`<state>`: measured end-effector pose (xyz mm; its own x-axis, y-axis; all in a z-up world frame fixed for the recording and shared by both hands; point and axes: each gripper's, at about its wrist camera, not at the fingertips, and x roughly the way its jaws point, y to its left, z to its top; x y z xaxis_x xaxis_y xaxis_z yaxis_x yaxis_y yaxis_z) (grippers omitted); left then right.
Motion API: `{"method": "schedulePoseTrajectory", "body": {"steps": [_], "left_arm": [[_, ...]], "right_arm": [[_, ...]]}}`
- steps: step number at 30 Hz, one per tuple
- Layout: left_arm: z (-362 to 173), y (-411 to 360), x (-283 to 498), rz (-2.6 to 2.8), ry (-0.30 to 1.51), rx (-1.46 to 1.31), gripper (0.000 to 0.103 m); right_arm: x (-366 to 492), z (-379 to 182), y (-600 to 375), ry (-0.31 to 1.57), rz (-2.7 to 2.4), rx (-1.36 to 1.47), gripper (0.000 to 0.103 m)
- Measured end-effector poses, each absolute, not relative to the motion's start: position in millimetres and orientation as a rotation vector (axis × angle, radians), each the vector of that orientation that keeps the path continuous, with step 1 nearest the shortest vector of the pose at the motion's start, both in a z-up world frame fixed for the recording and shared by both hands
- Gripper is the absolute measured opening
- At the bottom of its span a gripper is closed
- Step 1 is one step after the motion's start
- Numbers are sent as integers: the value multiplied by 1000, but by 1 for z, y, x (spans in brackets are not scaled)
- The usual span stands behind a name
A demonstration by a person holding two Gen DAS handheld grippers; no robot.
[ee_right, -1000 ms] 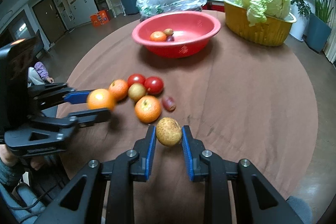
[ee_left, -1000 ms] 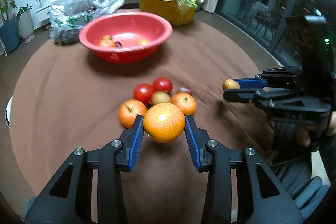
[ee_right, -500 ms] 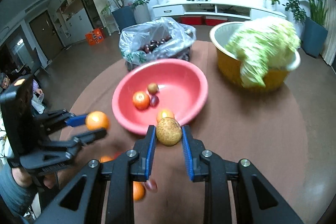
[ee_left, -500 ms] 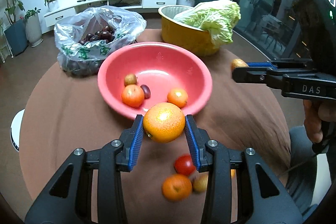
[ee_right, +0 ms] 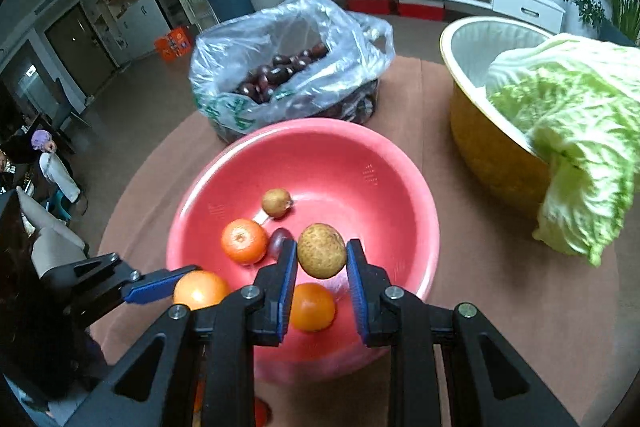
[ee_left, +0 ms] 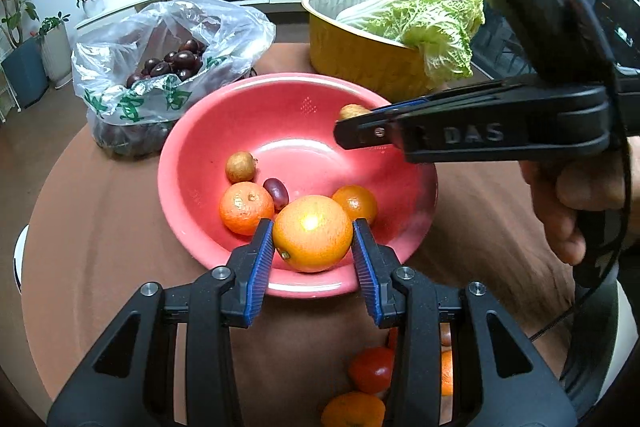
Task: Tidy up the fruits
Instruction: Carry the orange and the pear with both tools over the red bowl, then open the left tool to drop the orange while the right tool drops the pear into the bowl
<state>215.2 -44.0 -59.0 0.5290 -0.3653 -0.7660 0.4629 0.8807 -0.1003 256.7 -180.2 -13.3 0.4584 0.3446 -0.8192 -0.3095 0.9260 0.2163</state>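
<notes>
Fruit fills both of your grippers. Your left gripper (ee_left: 313, 241) is clamped on a large orange (ee_left: 312, 233), low centre of the left wrist view, over the near rim of the red bowl (ee_left: 280, 107). Your right gripper (ee_right: 322, 259) is clamped on a brown, speckled round fruit (ee_right: 321, 250), centre of the right wrist view, over the bowl's inside.

Inside the bowl lie a mandarin (ee_right: 244, 241), a second orange fruit (ee_right: 312, 307), a small brown fruit (ee_right: 276, 202) and a dark purple fruit (ee_right: 280, 241) touching the mandarin.

At the bottom of the left wrist view, tomatoes and oranges (ee_left: 370, 369) lie on the brown counter (ee_left: 92, 227) behind the gripper's arms.

Beyond the bowl, upper left, sits a clear plastic bag of dark fruit (ee_left: 172, 61); upper right, a yellow basin (ee_left: 360, 55) holds a napa cabbage (ee_left: 432, 19) hanging over its rim.
</notes>
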Motion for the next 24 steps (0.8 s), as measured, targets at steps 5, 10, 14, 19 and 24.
{"method": "schedulePoseTrajectory", "body": {"steps": [5,10,14,19,24], "left_arm": [[-61,-47,218,-488,889,133,38],[-63,-50,219,-485,894,132,38],[-64,-51,221,-483,895,125,38],[-64,-50,222,-479,892,116,45],[-63,-49,222,-477,891,107,46]], "right_arm": [[265,-22,-176,1043,401,42,27],[273,-31,-172,1077,390,38,27],[277,-38,-173,1099,369,48,27],[279,-38,-176,1103,351,67,37],[279,-38,-175,1104,351,66,37]]}}
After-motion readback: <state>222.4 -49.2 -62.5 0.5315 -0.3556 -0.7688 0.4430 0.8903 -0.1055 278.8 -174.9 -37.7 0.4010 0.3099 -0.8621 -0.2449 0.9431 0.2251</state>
